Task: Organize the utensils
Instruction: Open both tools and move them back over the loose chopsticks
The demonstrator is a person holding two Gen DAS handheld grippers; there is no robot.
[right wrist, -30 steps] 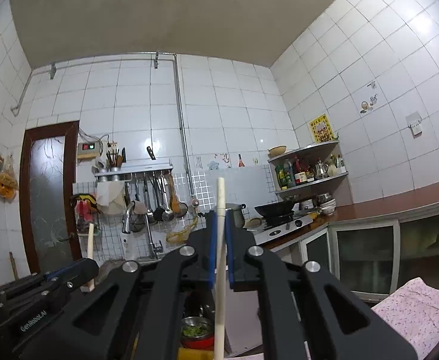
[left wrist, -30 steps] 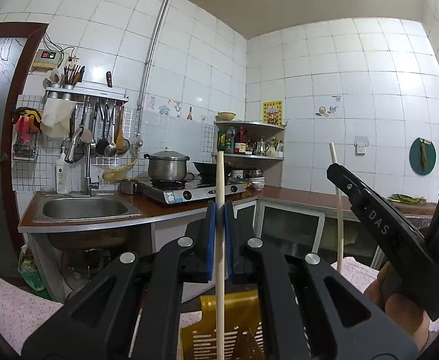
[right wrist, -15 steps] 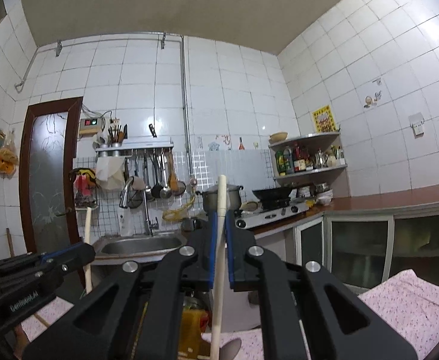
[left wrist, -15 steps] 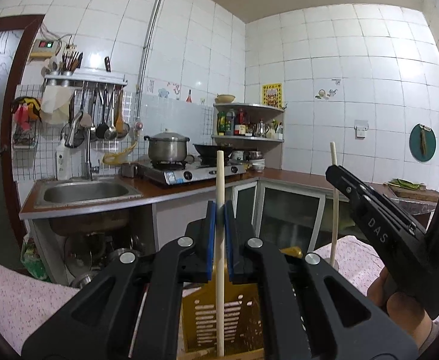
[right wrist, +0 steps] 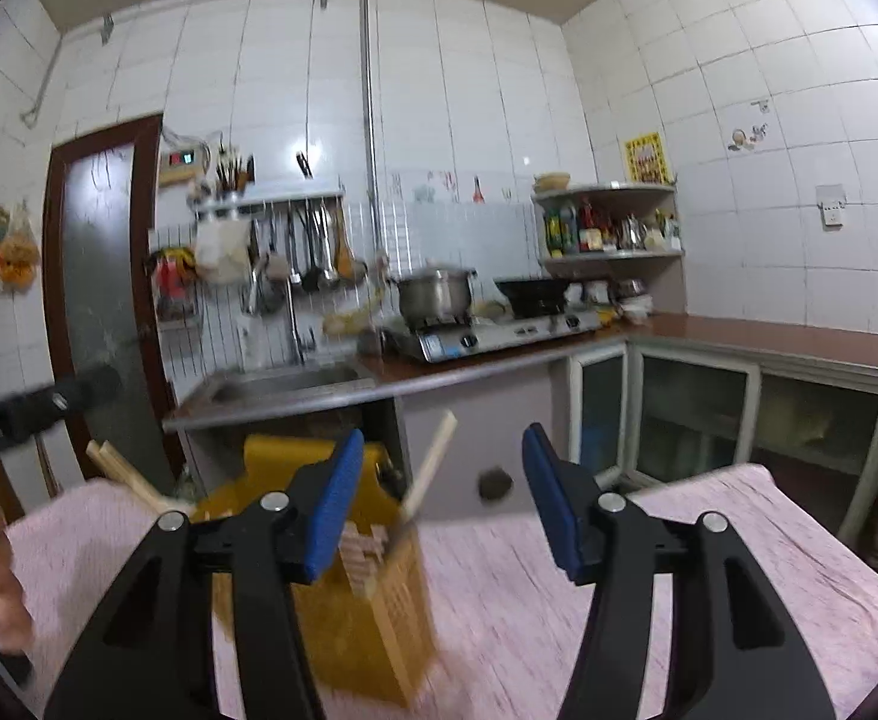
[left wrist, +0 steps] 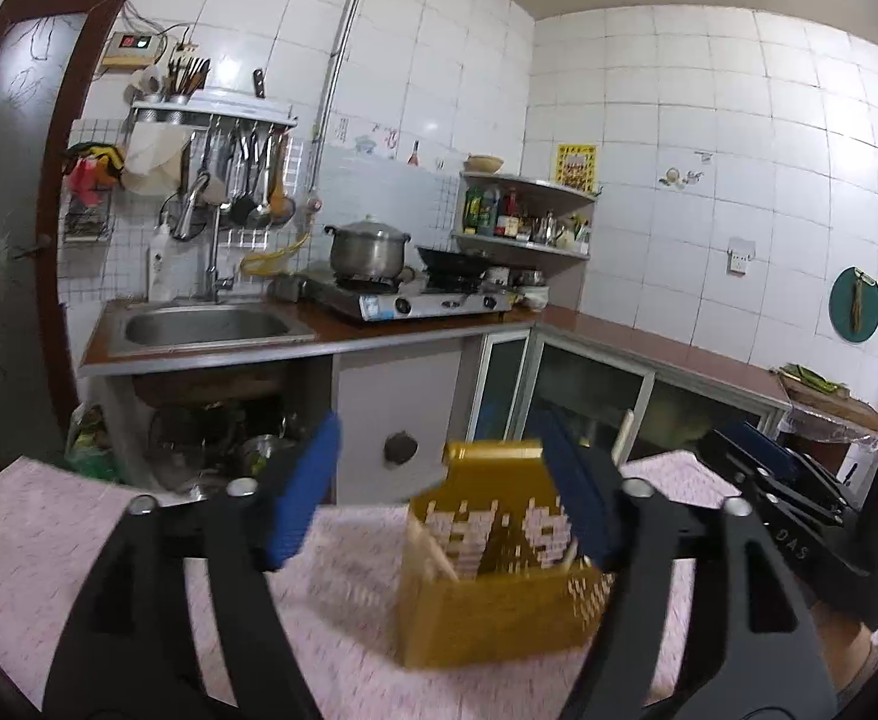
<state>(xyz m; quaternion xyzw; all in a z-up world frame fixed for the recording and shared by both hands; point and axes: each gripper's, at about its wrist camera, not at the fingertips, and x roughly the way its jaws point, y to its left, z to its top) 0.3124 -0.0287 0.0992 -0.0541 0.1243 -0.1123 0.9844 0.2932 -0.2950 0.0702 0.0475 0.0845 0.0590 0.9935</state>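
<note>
A yellow slotted utensil holder stands on the pink tablecloth, and also shows in the right wrist view. Wooden chopsticks lean inside it, with two more at its left side. One chopstick tip pokes up in the left wrist view. My left gripper is open and empty, just above the holder. My right gripper is open and empty, above the holder's right side. The right gripper's body shows at the right of the left wrist view.
The table has a pink patterned cloth. Behind it a counter holds a steel sink, a gas stove with a pot and a wok. Cabinets with glass doors run along the right. A door is at the left.
Both grippers have opened and let go of their chopsticks, which now stand in the yellow holder. Both cameras have tilted down toward the table.
</note>
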